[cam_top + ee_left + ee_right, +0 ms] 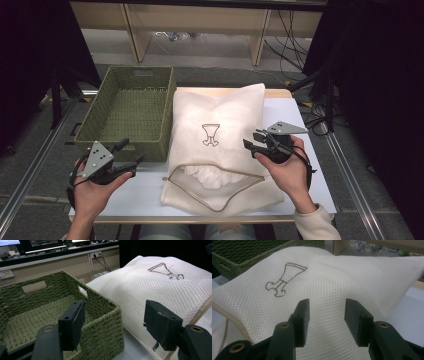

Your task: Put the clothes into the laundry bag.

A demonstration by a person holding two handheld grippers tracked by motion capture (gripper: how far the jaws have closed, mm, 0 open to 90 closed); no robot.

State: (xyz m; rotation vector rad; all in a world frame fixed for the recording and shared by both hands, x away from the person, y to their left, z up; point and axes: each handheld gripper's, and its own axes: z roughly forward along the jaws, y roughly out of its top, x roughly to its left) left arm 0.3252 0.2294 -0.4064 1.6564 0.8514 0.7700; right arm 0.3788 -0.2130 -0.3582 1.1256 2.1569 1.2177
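Left claw [131, 165] held low at the near left of the worktop [140, 200], jaws spread wide, nothing between them; in the left gripper view they frame the near corner of the green woven basket [100, 117], which sits empty just left of the bag. White mesh laundry bag [220, 112] lies mid-worktop, touching or nearly touching the basket's right wall, zipper mouth [220, 202] open toward the person with white cloth [212, 176] showing inside. Right claw [251, 148] hovers over the bag's right side, jaws moderately parted, empty, mesh just beyond the tips. Likely step: get at the contents. Best to pin the bag's zipper edge with one claw, pinch only the inner cloth with the other, and avoid snagging the mesh.
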